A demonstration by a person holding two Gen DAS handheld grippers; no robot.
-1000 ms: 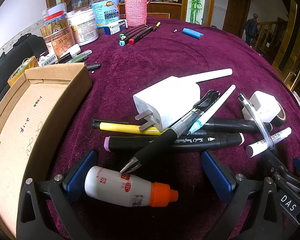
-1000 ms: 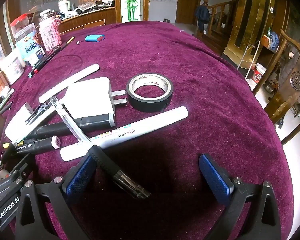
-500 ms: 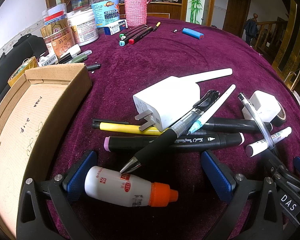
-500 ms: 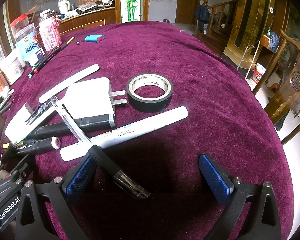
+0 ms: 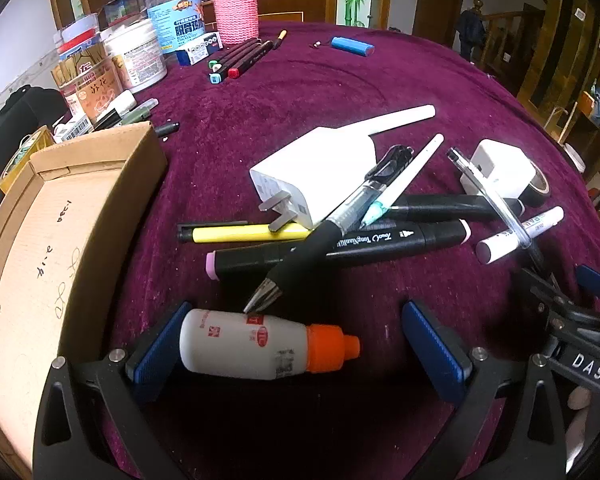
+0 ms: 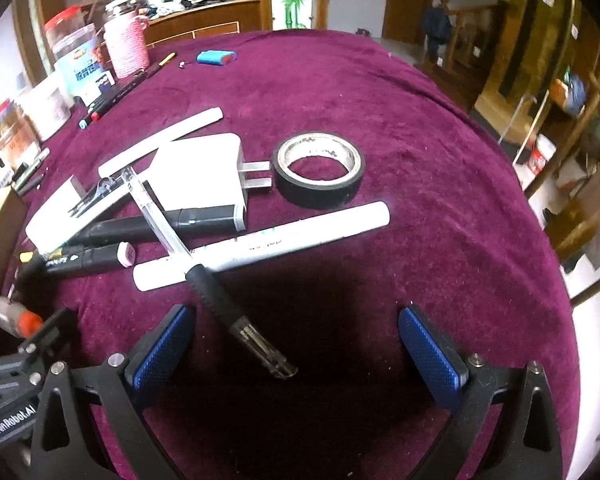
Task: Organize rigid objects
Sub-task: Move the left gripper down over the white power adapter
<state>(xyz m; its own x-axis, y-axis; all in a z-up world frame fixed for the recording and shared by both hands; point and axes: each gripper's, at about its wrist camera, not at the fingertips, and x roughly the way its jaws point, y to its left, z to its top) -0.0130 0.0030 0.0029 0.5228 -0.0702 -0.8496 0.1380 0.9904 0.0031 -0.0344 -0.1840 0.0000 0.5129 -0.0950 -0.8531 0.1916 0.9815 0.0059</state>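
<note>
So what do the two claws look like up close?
Both look alike: each has black plastic arms shaped like open triangles, with small silver screws, ending in flat blue pads with a bumpy grip. The left claw is seen from the side in the right view, where white letters read GenRobot.AI. The right claw shows a white DAS label in the left view.

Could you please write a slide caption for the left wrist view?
Open left gripper around a white glue bottle, cardboard box alongside.
</note>
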